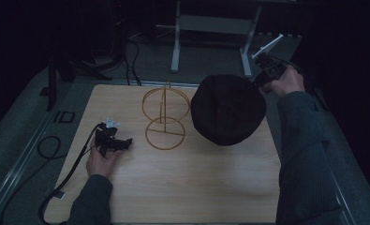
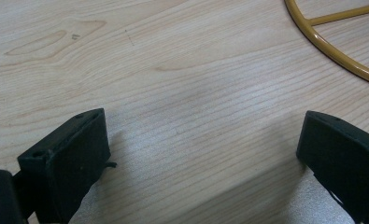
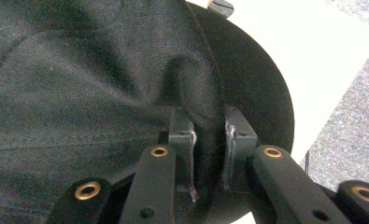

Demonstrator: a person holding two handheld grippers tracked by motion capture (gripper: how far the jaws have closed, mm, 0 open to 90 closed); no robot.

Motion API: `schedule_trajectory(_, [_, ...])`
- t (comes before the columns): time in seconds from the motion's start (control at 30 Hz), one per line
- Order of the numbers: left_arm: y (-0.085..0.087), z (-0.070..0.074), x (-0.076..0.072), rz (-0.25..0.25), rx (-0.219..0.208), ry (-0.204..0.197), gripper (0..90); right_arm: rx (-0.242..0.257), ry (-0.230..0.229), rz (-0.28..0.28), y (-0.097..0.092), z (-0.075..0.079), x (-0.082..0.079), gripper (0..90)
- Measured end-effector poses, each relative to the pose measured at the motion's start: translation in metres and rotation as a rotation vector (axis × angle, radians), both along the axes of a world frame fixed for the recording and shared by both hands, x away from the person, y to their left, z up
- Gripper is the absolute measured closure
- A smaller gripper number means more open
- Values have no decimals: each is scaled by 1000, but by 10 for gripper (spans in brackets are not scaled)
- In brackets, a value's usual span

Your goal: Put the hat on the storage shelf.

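A: Where is the hat?

B: The black hat (image 1: 228, 110) hangs right of centre in the high view, above the right part of the wooden table (image 1: 182, 187). The right gripper (image 1: 262, 75) pinches its upper right edge, with the person's right hand (image 1: 285, 82) behind it in the upper right of the frame.

A: How firm is that grip?

B: In the right gripper view the two jaws press a fold of the hat's cloth (image 3: 210, 135) between them, low in the middle of the frame.

A: And the other one?

B: The left gripper (image 1: 122, 143) sits at the left of the high view, held low by the left hand (image 1: 100, 159); the picture is dim, so I cannot tell whether it touches the table. In the left gripper view its jaws stand wide apart with bare wood between them.

A: Anything near it?

B: A gold wire stand (image 1: 165, 117) stands at the centre of the table, between the left gripper and the hat. Its ring base (image 2: 331, 51) curves through the upper right of the left gripper view.
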State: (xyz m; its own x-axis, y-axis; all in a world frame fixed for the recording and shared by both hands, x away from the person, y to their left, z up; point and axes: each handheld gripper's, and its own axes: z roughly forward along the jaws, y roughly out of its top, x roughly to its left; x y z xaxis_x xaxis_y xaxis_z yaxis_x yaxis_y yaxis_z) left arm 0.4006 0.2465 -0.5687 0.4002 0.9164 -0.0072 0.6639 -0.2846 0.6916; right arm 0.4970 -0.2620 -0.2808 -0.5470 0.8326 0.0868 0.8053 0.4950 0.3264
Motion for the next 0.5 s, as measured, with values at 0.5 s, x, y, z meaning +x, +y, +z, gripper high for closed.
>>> schedule_trajectory(0.5, [0, 0, 0, 0, 0, 0, 22, 24, -22, 10, 9, 19, -2, 774])
